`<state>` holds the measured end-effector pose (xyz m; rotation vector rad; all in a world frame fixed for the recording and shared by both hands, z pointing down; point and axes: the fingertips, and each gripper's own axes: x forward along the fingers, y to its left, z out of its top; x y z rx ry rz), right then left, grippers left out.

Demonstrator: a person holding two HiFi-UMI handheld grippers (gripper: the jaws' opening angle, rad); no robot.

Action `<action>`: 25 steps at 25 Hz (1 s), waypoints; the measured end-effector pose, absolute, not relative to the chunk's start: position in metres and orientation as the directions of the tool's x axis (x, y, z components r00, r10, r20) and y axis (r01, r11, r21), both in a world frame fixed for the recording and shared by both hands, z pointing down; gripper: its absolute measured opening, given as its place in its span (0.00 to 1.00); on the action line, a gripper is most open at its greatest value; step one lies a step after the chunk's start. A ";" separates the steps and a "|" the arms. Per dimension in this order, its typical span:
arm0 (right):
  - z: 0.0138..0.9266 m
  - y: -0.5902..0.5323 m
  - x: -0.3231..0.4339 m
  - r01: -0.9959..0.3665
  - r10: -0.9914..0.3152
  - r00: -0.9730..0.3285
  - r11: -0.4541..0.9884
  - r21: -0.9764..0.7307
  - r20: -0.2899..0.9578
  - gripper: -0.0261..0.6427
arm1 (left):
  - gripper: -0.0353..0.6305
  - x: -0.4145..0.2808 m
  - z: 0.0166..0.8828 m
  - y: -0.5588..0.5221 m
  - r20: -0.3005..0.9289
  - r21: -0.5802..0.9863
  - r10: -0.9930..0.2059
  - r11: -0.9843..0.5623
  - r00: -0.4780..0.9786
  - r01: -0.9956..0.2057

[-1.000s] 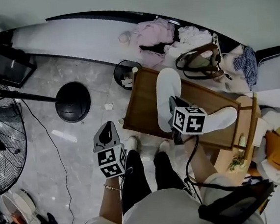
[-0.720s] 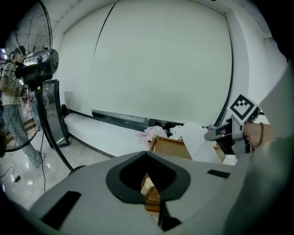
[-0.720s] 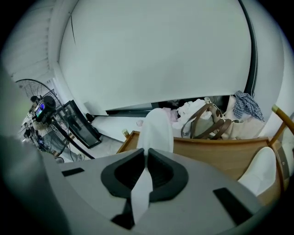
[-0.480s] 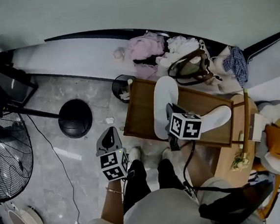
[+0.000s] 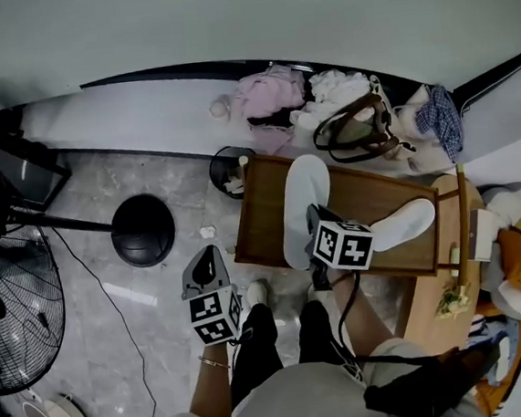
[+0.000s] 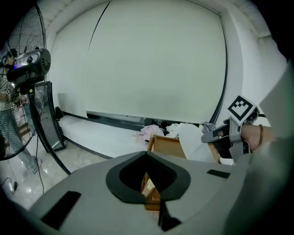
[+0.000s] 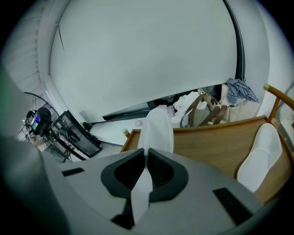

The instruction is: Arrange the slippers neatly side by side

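Right gripper view: the right gripper (image 7: 146,153) body hides the near end of the slipper (image 7: 158,128) in its jaws and the lower end of the second slipper (image 7: 261,156); head view: fan (image 5: 13,300) cut off by the left edge, clutter (image 5: 453,302) too small to identify.

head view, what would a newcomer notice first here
The right gripper clamps a white slipper over the wooden tray at centre; the second slipper lies at the tray's right end, angled away from it. The left gripper hangs shut and empty above the grey floor, left of the tray.
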<state>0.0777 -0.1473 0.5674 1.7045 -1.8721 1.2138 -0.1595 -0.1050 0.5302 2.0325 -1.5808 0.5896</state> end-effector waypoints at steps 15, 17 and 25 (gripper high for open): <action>0.613 -0.155 0.073 -0.912 -0.598 -0.221 -0.152 -0.380 0.770 0.11 | 0.08 -0.170 0.559 -0.123 0.652 0.109 -0.721 -0.218 0.235 -0.970; 0.617 -0.154 0.076 -0.911 -0.592 -0.217 -0.162 -0.379 0.776 0.11 | 0.08 -0.171 0.562 -0.124 0.657 0.108 -0.716 -0.218 0.234 -0.970; 0.633 -0.154 0.077 -0.912 -0.568 -0.219 -0.171 -0.373 0.793 0.11 | 0.08 -0.174 0.574 -0.125 0.677 0.113 -0.700 -0.208 0.229 -0.971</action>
